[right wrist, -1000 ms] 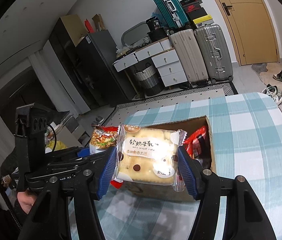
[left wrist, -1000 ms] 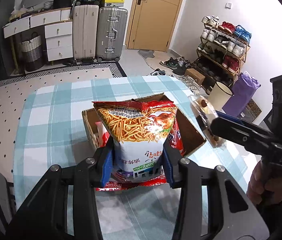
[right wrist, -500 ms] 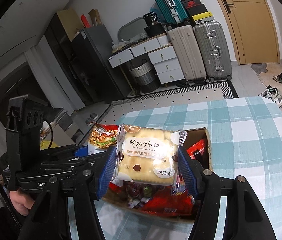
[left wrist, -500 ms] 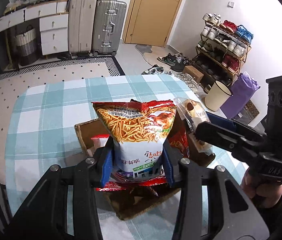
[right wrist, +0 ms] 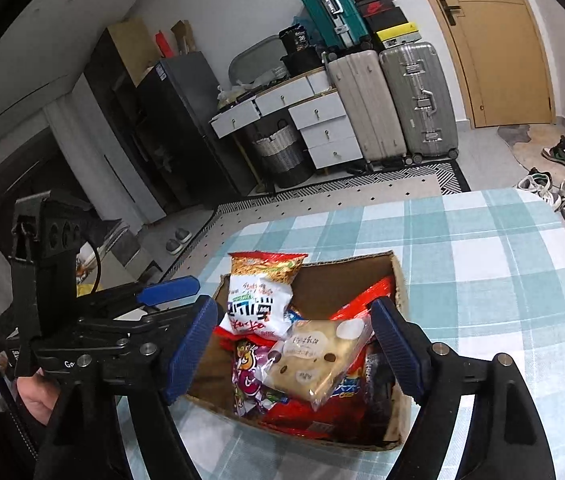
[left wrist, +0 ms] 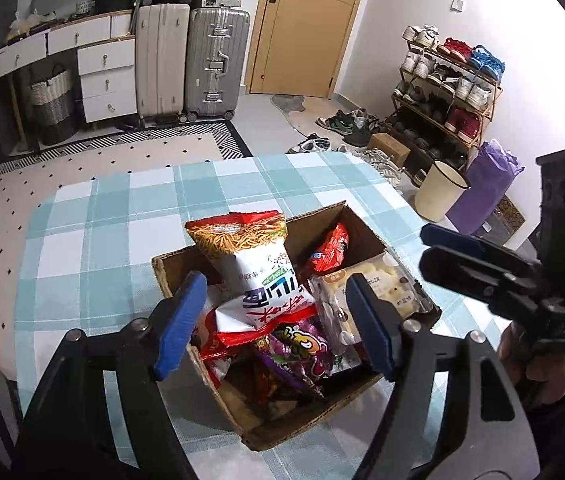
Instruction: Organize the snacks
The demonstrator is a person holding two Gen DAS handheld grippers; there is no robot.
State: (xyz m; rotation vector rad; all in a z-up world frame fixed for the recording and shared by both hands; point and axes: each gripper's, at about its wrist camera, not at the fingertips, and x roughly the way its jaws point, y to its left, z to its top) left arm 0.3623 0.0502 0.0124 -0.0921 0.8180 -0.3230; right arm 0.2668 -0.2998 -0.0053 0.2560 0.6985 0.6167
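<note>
You are letting go with both: the left gripper (left wrist: 278, 322) and right gripper (right wrist: 296, 350) are opening, nothing pinched. The noodle bag (left wrist: 256, 268) and cake pack (right wrist: 316, 354) are lying in the box (left wrist: 294, 426); the table (left wrist: 94, 240) is showing no other snacks.

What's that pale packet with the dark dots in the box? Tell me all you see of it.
The biscuit packet is a clear, glossy wrapper over pale, dark-dotted biscuits, with a cream label of printed characters. It lies tilted on other snack bags inside the cardboard box, between the right gripper pads, which are opening and clear of it.
</note>
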